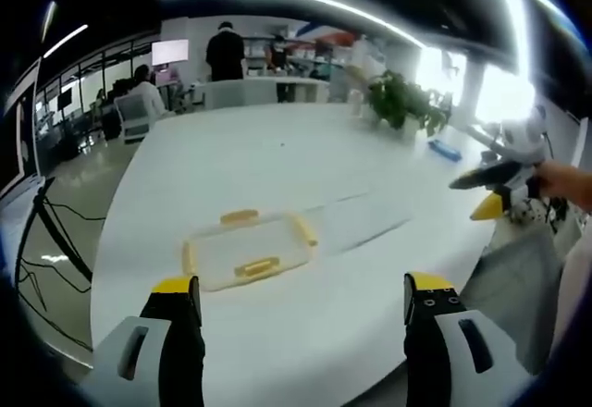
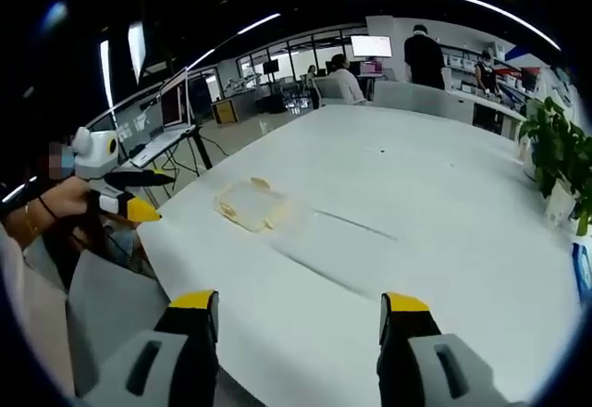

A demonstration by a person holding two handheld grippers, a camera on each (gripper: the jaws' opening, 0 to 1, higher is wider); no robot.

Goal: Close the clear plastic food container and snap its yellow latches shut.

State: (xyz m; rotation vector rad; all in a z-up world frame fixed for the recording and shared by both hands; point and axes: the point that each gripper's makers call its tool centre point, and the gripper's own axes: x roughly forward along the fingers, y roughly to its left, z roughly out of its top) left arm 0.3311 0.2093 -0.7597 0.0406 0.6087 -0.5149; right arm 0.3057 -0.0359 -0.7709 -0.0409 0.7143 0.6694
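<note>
**Both grippers wait above the white table, box not touched**

A clear plastic food container (image 1: pixel 248 252) sits on a big white table (image 1: pixel 296 166). It is near the table's edge, just ahead of the left gripper (image 1: pixel 302 303). Yellow latches (image 1: pixel 256 265) show on its sides. One is on the near side, one on the far side, and one at each end. The lid looks like it is lying on top, but it is hard to tell if it is snapped down.

The left gripper's jaws are spread wide apart and hold nothing. The container is a bit in front of them, closer to the left jaw.

In the right gripper view, the container (image 2: pixel 250 203) is farther off, to the left on the table. The right gripper (image 2: pixel 299 319) is also spread wide and holds nothing.

Each gripper can be seen from the other one's camera, held in a hand (image 1: pixel 564 183) beside the table.

A green plant (image 1: pixel 400 100) stands far back on the table. A blue thing (image 1: pixel 445 150) lies near it. People (image 1: pixel 225 51) stand and sit by desks in the room behind.
</note>
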